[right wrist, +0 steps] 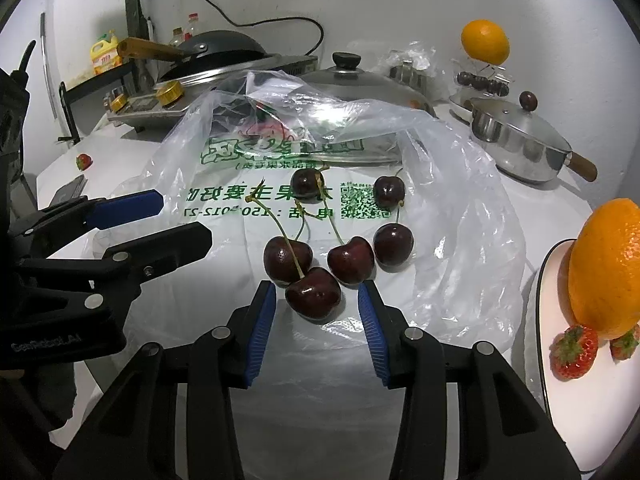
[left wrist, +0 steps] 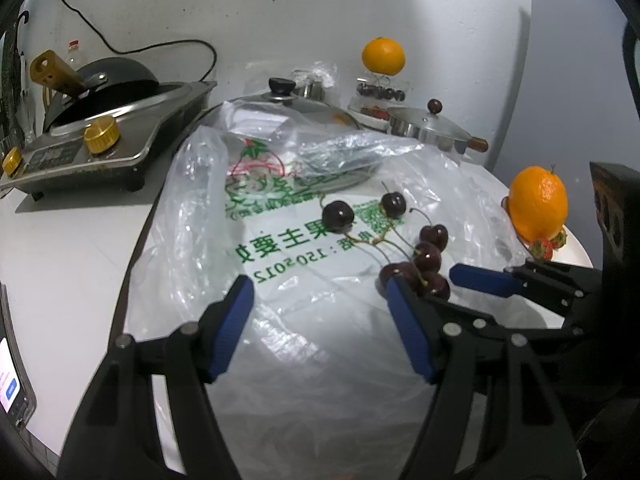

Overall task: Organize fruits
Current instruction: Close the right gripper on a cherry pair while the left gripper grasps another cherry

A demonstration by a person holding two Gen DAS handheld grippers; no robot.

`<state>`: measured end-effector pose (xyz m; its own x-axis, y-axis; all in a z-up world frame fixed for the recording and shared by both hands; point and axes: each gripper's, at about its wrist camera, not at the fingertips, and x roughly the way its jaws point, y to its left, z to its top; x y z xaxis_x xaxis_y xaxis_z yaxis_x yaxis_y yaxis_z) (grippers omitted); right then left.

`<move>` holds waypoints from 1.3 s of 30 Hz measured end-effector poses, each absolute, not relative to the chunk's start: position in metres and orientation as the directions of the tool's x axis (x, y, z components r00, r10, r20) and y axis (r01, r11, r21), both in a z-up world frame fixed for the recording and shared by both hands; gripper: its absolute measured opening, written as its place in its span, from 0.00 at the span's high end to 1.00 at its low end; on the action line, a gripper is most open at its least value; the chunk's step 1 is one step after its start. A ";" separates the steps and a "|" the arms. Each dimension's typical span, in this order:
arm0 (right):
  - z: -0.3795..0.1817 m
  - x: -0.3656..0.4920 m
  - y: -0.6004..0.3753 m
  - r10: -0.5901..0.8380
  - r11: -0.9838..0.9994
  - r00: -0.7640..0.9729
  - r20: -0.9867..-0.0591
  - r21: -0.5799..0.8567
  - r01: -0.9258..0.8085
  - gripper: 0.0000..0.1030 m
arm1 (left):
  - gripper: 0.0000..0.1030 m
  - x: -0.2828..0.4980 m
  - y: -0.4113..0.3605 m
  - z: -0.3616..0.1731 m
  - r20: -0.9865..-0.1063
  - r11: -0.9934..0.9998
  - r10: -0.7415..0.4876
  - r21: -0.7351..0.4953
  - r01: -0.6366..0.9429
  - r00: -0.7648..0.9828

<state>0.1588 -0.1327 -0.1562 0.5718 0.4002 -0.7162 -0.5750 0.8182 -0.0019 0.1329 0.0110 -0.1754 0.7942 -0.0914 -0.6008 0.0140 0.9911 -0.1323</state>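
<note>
Several dark cherries lie on a flattened clear plastic bag [right wrist: 460, 184] with green print. My right gripper [right wrist: 317, 294] is open around the nearest cherry [right wrist: 313, 294], and a gap shows on both sides between the blue pads and the fruit. Two more cherries [right wrist: 288, 258] [right wrist: 351, 260] touch it just beyond. My left gripper [left wrist: 319, 286] hovers open over the bag with nothing between its fingers; in the right wrist view the left gripper [right wrist: 186, 219] sits left of the cherries. An orange [right wrist: 604, 268] and strawberries [right wrist: 574, 352] rest on a white plate [right wrist: 560, 312] at the right.
A second orange [right wrist: 485, 40] tops a small tiered stand with cherries at the back right. A steel pot [right wrist: 516, 144] with lid, a large pan lid [right wrist: 352, 80] and a cooker with a wok [right wrist: 216, 50] stand behind the bag. One loose strawberry [right wrist: 84, 161] lies far left.
</note>
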 end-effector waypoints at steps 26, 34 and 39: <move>-0.144 0.153 -0.140 0.421 0.815 0.595 -0.685 -0.003 -0.579 0.69 | 0.29 0.134 -0.001 -0.175 -0.604 0.994 -0.091 -0.108 0.032 0.792; -0.129 0.154 -0.166 0.435 0.830 0.636 -0.638 0.012 -0.557 0.69 | 0.29 0.142 -0.025 -0.171 -0.612 0.996 -0.087 -0.062 0.062 0.786; -0.127 0.157 -0.181 0.447 0.837 0.647 -0.617 0.035 -0.546 0.69 | 0.29 0.153 -0.040 -0.174 -0.630 0.997 -0.075 -0.030 0.073 0.773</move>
<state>0.1566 -0.1814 -0.1267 0.6472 0.4473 -0.6173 -0.5457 0.8372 0.0346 0.1528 -0.0397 -0.1741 0.7726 -0.0751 -0.6305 0.0725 0.9969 -0.0298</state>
